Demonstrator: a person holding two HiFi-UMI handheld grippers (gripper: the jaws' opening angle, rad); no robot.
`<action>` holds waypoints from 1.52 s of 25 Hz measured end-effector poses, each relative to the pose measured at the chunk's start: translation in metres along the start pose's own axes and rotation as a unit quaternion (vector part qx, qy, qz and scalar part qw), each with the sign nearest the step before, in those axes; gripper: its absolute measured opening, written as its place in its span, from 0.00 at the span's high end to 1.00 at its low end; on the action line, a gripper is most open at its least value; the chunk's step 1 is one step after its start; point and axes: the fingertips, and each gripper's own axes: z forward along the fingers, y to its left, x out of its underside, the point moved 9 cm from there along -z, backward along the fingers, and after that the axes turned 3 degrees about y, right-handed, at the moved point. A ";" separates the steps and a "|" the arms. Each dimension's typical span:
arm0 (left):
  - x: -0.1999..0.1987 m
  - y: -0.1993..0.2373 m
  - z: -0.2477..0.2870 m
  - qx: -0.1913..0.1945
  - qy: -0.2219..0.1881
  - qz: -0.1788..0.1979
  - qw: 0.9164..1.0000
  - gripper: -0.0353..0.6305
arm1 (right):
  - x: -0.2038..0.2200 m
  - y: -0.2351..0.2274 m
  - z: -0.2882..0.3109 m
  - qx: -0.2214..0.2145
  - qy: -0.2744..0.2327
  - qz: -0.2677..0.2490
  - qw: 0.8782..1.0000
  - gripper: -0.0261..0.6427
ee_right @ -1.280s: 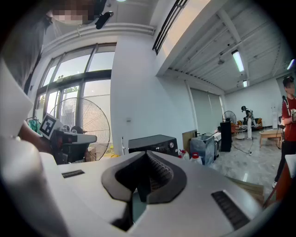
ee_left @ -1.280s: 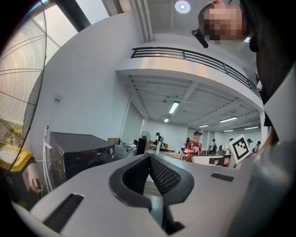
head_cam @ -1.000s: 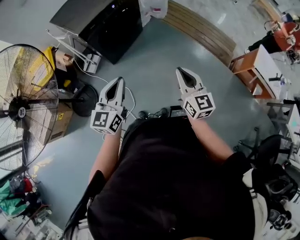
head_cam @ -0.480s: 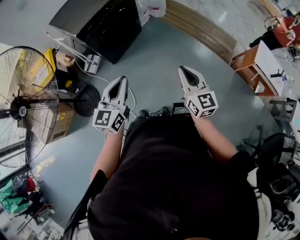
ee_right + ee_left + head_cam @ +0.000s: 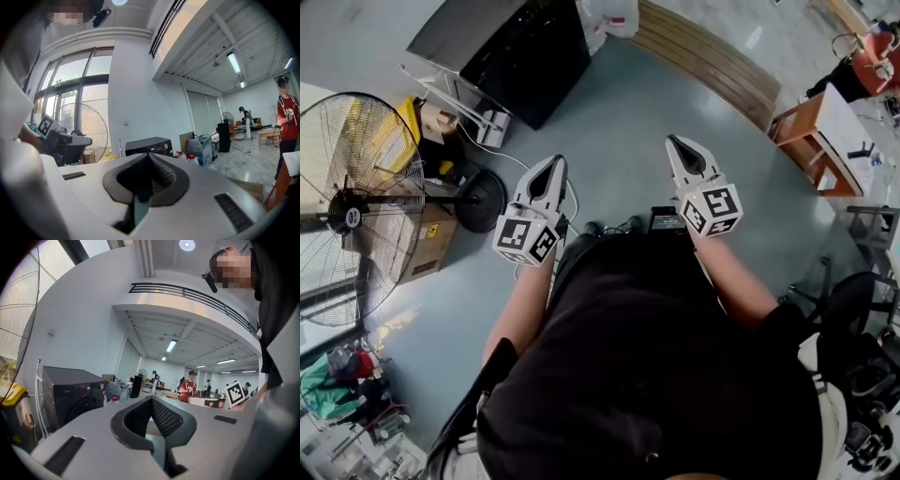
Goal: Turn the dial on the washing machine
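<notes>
Both claws have drifted slightly rightward in the head view since a second ago. Left claw (image 5: 553, 167) and right claw (image 5: 680, 148) are each closed tight on nothing, side by side over open grey floor (image 5: 619, 103). Ahead and to the left, well apart from them, stands the black washing machine (image 5: 520, 52), dial (image 5: 166, 146) on its front. A big fan (image 5: 352, 211) and a cardboard box (image 5: 427, 239) crowd the left; a wooden step (image 5: 703, 61) borders the right.

Nothing legible on my feed. Washing machine (image 5: 70, 394): small front logo (image 5: 89, 387), too blurred to read. Cardboard box (image 5: 427, 246) near the washing machine: yellow sticker (image 5: 431, 231), print unreadable.
</notes>
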 end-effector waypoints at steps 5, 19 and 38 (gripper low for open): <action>0.000 0.002 -0.002 -0.010 -0.004 0.002 1.000 0.92 | -0.005 0.003 0.008 -0.013 -0.015 0.010 1.000 0.93; 0.008 0.006 -0.005 -0.045 -0.015 -0.018 0.999 0.92 | 0.004 -0.009 0.007 -0.028 -0.008 0.018 0.999 0.93; 0.021 0.023 0.023 -0.056 -0.010 -0.045 0.997 0.92 | 0.017 -0.030 0.033 -0.025 0.014 0.043 0.999 0.93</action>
